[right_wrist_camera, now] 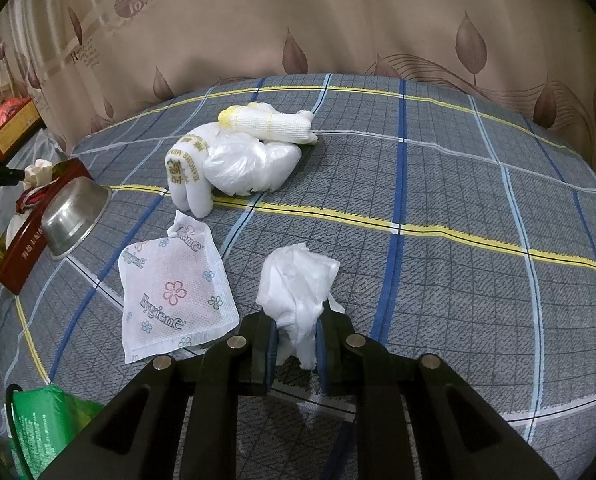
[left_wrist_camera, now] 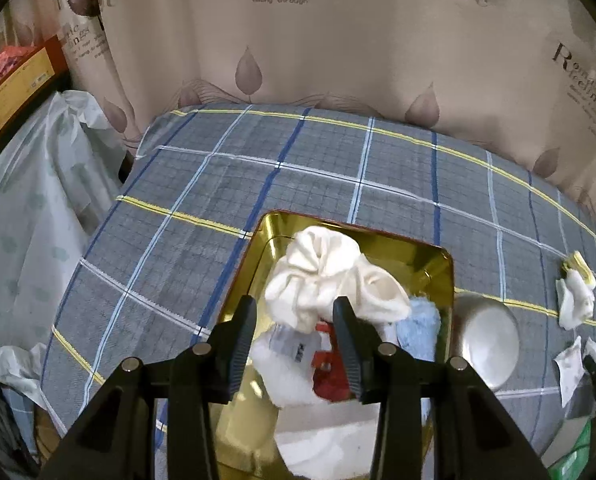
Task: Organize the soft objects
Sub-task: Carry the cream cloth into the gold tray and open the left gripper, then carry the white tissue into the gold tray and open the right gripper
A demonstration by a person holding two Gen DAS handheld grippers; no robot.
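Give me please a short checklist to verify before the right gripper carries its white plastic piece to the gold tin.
1. Right gripper shut on the crumpled white plastic: ok.
2. Left gripper open, nothing pinched between its fingers: ok.
3. Left gripper out of the way: not ok, it hangs directly over the gold tin.
4. Free room in the tin: cannot tell; the cream scrunchie and blue cloth already fill much of it.
5. Steel bowl clear of the path: not ok, it leans against the tin's near side.
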